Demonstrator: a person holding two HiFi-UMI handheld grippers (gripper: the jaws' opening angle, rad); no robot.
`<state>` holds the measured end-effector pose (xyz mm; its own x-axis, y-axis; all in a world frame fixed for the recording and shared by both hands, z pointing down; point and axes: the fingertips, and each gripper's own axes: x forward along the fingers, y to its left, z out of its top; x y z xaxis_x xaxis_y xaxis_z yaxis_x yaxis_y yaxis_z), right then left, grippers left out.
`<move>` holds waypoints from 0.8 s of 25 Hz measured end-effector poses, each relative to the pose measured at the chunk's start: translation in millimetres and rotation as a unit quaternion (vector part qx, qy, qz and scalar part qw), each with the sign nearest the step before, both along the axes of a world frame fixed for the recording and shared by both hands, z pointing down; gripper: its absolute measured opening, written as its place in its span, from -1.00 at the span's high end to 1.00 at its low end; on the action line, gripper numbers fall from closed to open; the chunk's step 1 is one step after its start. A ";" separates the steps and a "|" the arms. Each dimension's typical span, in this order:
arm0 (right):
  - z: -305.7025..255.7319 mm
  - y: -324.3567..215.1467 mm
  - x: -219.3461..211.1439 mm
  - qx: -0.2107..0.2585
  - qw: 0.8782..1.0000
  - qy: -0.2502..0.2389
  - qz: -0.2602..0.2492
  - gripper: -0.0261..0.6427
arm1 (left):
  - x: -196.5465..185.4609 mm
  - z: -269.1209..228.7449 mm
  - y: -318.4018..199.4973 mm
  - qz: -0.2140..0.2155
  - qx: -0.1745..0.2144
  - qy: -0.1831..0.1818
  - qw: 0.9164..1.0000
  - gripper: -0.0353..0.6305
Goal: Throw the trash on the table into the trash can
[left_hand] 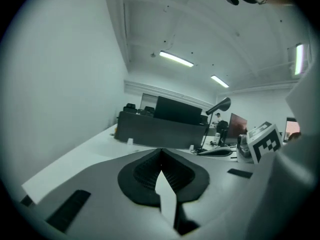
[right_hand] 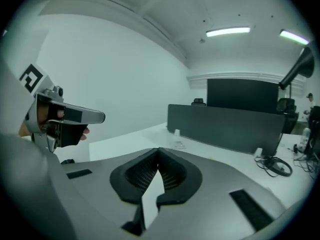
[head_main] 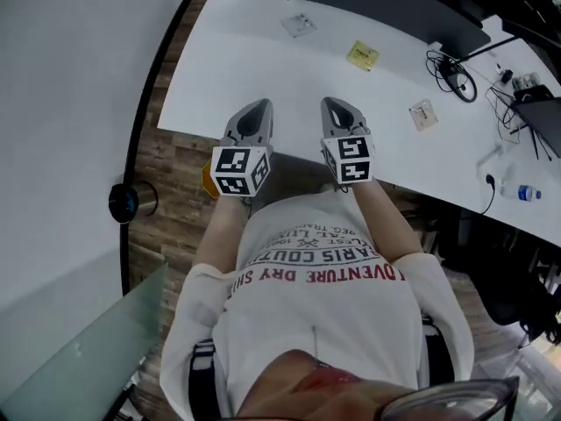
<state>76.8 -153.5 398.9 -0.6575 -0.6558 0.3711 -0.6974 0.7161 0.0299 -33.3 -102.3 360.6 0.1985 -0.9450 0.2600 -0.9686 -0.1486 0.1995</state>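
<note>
Ahead of left gripper (head_main: pixel 259 105) and right gripper (head_main: pixel 335 103), both clamped shut and empty, on white table (head_main: pixel 263 68): flat yellow wrapper (head_main: pixel 362 55), greyish packet (head_main: pixel 299 24) farther off, tan square packet (head_main: pixel 422 114) rightward.

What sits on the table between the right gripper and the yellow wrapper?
Nothing: in the head view only bare white tabletop separates the right gripper from the flat yellow square wrapper.

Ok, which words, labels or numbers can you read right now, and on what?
"ADVENTURE DRY SH...": shirt, upside down in the head view, cut off.
"PARIS COUTU...": same shirt, cut off.
Shirt's smaller lines: too blurred.
Yellow packet, tan packet, grey packet, bottle label: too small.
Marker cubes: square patterns only, no words.
</note>
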 end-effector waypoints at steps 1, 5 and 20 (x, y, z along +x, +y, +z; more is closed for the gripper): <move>-1.3 -9.1 25.2 0.001 1.000 -0.003 0.021 0.84 | 22.4 -1.6 -11.6 0.020 0.003 0.000 1.000 0.82; -3.3 -30.5 112.8 -0.003 0.996 -0.026 0.088 0.85 | 96.3 -3.1 -42.0 0.070 0.008 -0.012 0.997 0.82; 2.8 -55.2 222.4 -0.003 0.991 -0.048 0.128 0.84 | 202.6 1.4 -72.2 0.112 0.007 -0.013 0.994 0.82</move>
<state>299.2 -208.7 401.7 -0.5021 -0.8037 0.3194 -0.8558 0.5148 -0.0499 169.3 -174.5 362.0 0.3980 -0.8812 0.2553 -0.9155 -0.3638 0.1716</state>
